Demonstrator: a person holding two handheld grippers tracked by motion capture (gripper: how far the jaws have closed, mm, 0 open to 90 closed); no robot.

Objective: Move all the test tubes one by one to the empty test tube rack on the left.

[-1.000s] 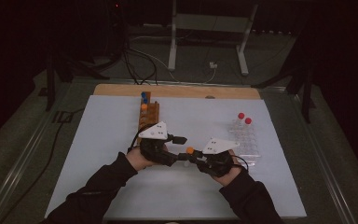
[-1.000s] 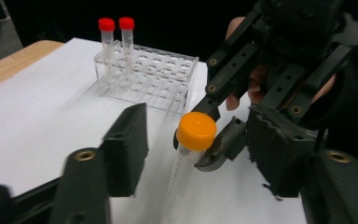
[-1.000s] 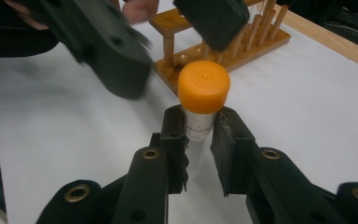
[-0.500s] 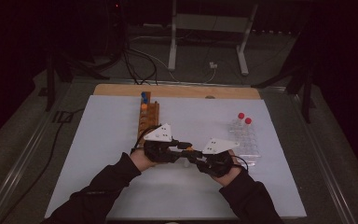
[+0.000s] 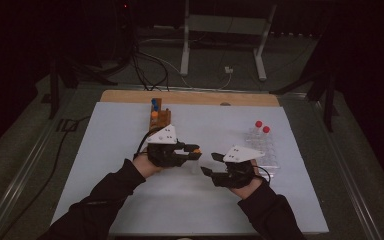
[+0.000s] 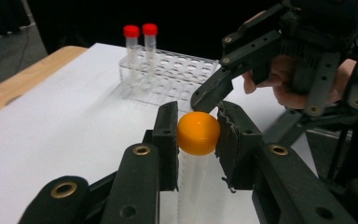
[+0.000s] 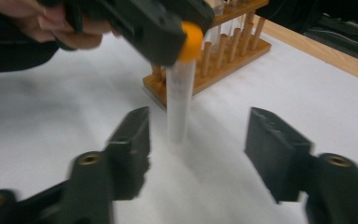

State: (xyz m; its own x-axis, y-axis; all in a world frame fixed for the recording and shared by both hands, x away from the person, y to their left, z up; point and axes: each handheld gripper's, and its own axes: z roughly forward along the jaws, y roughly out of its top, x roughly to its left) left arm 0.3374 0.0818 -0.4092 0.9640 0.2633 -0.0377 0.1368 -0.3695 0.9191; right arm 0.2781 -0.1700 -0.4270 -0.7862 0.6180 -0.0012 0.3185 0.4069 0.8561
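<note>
We hold orange-capped tube (image 6: 196, 140) by cap, left gripper (image 6: 198, 133) jaws clamped on it, upright above white mat (image 5: 110, 145). Right gripper (image 7: 196, 140) jaws just opened, apart, tube handed over. Next we judge: carry to clear rack (image 6: 177, 77), lower straight into free well.

left tool (image 6: 198, 140) clamps orange-capped tube (image 6: 198, 133); right tool (image 6: 223, 88) open behind.

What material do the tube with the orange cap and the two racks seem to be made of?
The tube looks like clear or frosted plastic, since the table shows through it; it could be glass. Its orange cap is smooth, slightly glossy plastic. The rack with pegs seems to be brown, matt wood. The other rack, holding two red-capped tubes, looks like transparent plastic, probably acrylic, with shiny edges.
</note>
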